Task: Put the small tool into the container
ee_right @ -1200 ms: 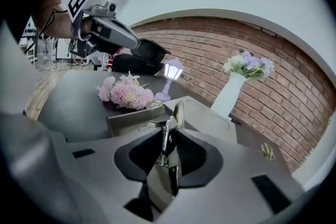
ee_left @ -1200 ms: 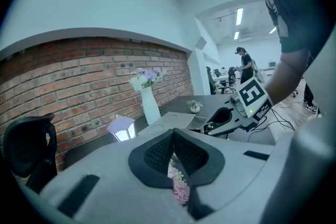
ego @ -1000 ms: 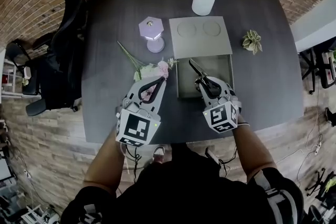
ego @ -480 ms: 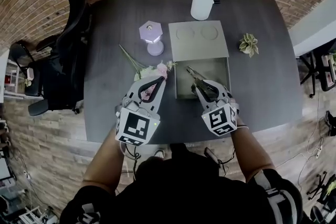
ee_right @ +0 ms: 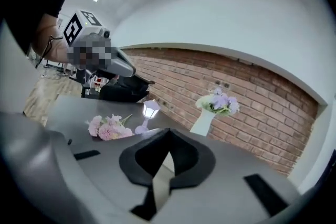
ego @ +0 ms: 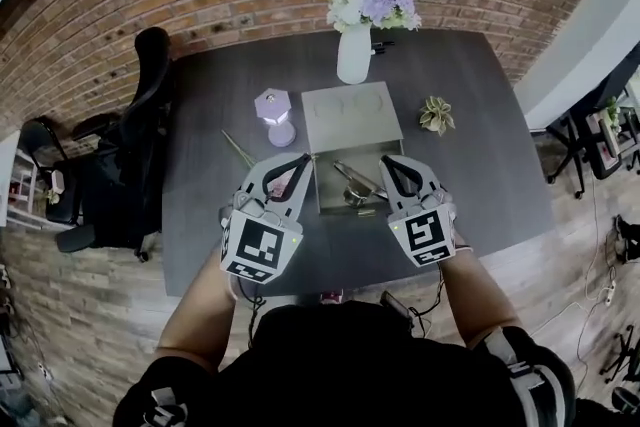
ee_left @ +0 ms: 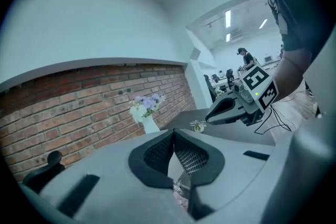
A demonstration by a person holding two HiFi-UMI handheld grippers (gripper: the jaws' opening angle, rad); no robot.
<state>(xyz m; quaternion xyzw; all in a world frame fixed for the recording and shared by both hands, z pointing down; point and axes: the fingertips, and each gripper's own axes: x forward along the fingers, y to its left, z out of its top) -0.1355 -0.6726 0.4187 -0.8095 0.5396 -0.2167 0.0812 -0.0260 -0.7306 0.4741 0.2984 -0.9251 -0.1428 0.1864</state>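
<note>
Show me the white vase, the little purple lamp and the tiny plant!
white vase (ego: 353, 55): head view, middle of its body.
purple lamp (ego: 272, 104): head view, its shade on top.
tiny plant (ego: 434, 115): head view, centre of its leaves.

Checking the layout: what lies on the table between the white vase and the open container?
A flat grey panel with two round marks lies between the white vase and the open container, as the head view shows.

No legible words, numbers or brands noted. Only coded black-and-white squares on my left tongs' cube (ego: 262, 248) and right tongs' cube (ego: 425, 237), above the near edge of the table (ego: 200, 135).
</note>
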